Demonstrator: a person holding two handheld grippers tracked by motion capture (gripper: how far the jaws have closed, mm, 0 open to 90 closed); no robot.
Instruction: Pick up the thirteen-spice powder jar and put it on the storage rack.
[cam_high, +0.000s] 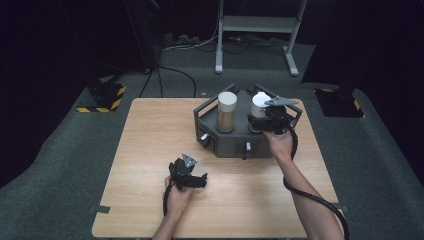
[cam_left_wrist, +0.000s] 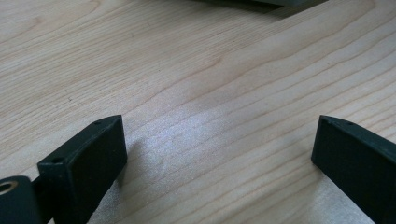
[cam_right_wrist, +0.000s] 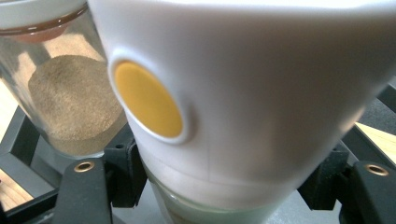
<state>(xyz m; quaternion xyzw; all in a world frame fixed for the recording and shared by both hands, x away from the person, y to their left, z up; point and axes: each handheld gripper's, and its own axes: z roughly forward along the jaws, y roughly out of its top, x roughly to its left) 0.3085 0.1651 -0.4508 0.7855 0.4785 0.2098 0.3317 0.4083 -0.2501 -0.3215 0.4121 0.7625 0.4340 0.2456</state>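
Both jaws of the right gripper (cam_high: 263, 121) clamp the white-capped jar (cam_right_wrist: 243, 93) between them.

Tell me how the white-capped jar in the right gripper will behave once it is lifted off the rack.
The white-capped jar looks tall and narrow, so it may tip if set down carelessly. Its glossy cap seems slippery. The right gripper is shut on its glass part below the cap, which is probably fragile.

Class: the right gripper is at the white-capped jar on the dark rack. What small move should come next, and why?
Probably a straight lift. The right gripper has its jaws closed on the white-capped glass jar with a yellow button, standing in the dark grey rack close beside the brown-powder jar. The left gripper rests open over the wooden table.
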